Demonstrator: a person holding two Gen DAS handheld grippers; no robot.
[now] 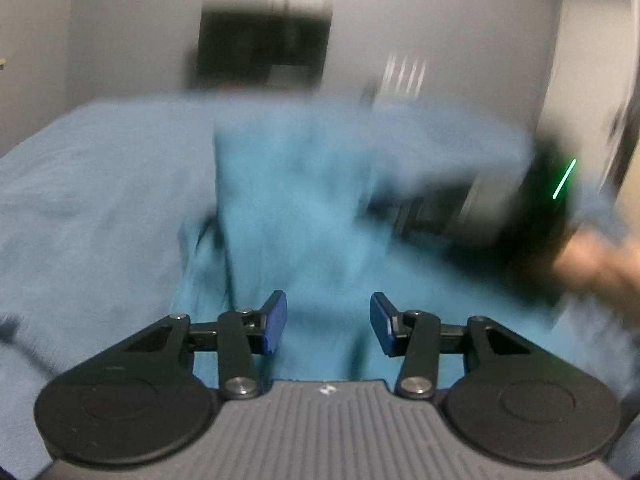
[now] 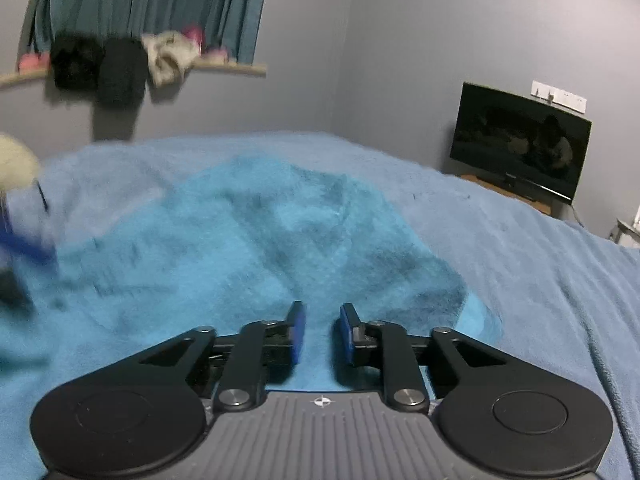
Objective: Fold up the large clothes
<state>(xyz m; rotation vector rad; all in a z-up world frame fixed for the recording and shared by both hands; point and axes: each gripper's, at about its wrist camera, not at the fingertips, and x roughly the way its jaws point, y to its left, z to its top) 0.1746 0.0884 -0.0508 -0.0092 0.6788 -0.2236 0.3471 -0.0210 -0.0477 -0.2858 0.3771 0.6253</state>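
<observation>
A bright turquoise garment (image 2: 260, 240) lies crumpled in a mound on the lighter blue bed cover (image 2: 520, 260). My right gripper (image 2: 322, 322) hovers at the garment's near edge, its blue pads a narrow gap apart with nothing pinched between them. In the blurred left wrist view the garment (image 1: 288, 200) fills the middle. My left gripper (image 1: 328, 314) is open above it, its pads wide apart and empty. At the right of that view the other gripper shows as a dark blur with a green light (image 1: 540, 208), held by a hand (image 1: 592, 268).
A dark television (image 2: 520, 144) stands on a low wooden stand at the right, beyond the bed. On the far wall a shelf (image 2: 232, 67) carries piled clothes below a teal curtain (image 2: 152, 0). The bed cover (image 1: 80, 200) spreads wide to the left.
</observation>
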